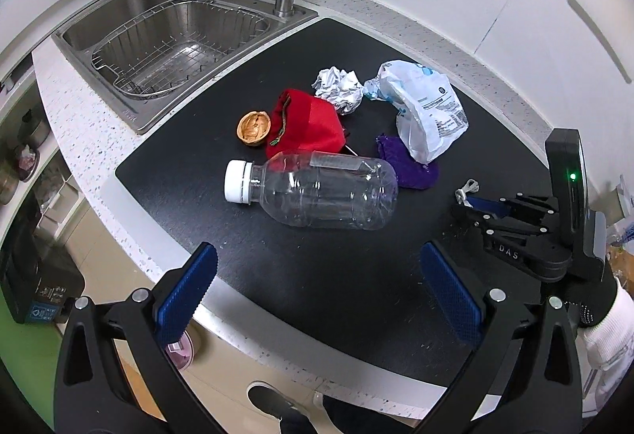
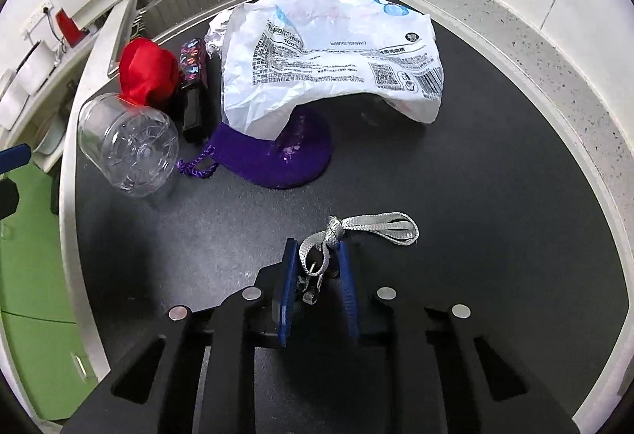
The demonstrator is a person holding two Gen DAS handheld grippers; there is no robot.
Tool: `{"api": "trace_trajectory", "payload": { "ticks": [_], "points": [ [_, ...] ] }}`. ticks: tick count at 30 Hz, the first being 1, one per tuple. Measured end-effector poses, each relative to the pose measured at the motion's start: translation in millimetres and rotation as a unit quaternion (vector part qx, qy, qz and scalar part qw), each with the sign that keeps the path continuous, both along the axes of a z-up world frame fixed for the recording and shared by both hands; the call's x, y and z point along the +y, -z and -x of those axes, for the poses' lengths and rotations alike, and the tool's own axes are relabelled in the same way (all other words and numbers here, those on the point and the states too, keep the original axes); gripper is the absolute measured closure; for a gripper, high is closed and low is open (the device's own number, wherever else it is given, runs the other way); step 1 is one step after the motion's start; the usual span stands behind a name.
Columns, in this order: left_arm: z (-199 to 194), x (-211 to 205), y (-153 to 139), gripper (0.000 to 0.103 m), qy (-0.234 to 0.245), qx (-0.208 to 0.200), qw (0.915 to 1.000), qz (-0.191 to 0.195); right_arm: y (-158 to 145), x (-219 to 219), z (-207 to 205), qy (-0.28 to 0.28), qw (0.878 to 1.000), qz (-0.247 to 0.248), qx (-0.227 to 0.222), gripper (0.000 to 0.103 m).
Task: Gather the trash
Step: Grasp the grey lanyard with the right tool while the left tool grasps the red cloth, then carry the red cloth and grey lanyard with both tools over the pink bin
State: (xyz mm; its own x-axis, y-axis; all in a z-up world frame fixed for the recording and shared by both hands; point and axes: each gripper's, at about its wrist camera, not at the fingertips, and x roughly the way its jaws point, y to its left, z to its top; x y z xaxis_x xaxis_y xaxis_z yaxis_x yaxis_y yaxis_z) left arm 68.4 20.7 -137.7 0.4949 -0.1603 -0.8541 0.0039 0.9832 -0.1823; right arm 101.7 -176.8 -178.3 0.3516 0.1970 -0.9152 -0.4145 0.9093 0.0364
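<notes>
Right gripper (image 2: 317, 275) clamped on a small object with a grey strap (image 2: 368, 226) (body hidden between the pads), down on the black mat (image 2: 475, 176). Left gripper (image 1: 317, 287) spread wide, empty. Bottle (image 1: 317, 192), white bag (image 2: 329, 61), paper ball (image 1: 338, 87), walnut shell (image 1: 253, 129) uncollected; task barely started.

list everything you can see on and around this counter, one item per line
plastic bottle: 1, clear with white cap, lying on its side mid-mat
red pouch: 1, red, behind the bottle
purple pouch: 1, purple, partly under the white bag
plastic bag: 1, white with print, back right of mat
crumpled paper: 1, white, beside the bag
nutshell half: 1, tan, left of the red pouch
lanyard strap: 1, grey, between the right gripper's pads
mat: 1, black, on the counter
sink: 1, steel, with wire rack
left gripper: 1, black with blue pads, open
right gripper: 1, closed on the strap
</notes>
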Motion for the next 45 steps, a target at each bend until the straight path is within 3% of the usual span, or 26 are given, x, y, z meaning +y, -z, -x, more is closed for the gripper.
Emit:
{"api": "trace_trajectory", "payload": {
  "ticks": [12, 19, 26, 28, 33, 37, 45],
  "points": [
    [-33.0, 5.7, 1.3, 0.003, 0.009, -0.001, 1.0, 0.0, -41.0, -1.5, 9.9, -0.011, 0.999, -0.04, -0.019, 0.083],
    [-84.0, 10.3, -0.1, 0.003, 0.011, 0.003, 0.9999, -0.007, -46.7, -6.0, 7.9, -0.012, 0.998, -0.05, -0.022, 0.083],
    [-113.9, 6.5, 18.7, 0.004, 0.008, 0.025, 0.9996, -0.007, -48.7, -12.5, 5.3, -0.007, 0.998, -0.055, -0.023, 0.083],
    [-119.7, 6.5, 25.1, 0.024, 0.007, 0.035, 0.9993, -0.009, -49.3, -13.4, 3.5, -0.007, 0.998, -0.056, -0.023, 0.083],
    [-129.0, 3.8, 33.1, 0.063, 0.009, 0.051, 0.9986, -0.009, -49.9, -15.7, 0.9, -0.005, 0.998, -0.062, -0.023, 0.083],
    [-131.0, 3.2, 28.3, 0.072, 0.01, 0.042, 0.9991, -0.004, -51.4, -13.9, -0.3, -0.007, 0.998, -0.065, -0.025, 0.083],
    [-124.6, 5.1, -2.4, 0.076, 0.009, 0.004, 0.9999, 0.007, -64.0, -10.0, -2.6, -0.011, 0.997, -0.072, -0.036, 0.083]
  ]
}}
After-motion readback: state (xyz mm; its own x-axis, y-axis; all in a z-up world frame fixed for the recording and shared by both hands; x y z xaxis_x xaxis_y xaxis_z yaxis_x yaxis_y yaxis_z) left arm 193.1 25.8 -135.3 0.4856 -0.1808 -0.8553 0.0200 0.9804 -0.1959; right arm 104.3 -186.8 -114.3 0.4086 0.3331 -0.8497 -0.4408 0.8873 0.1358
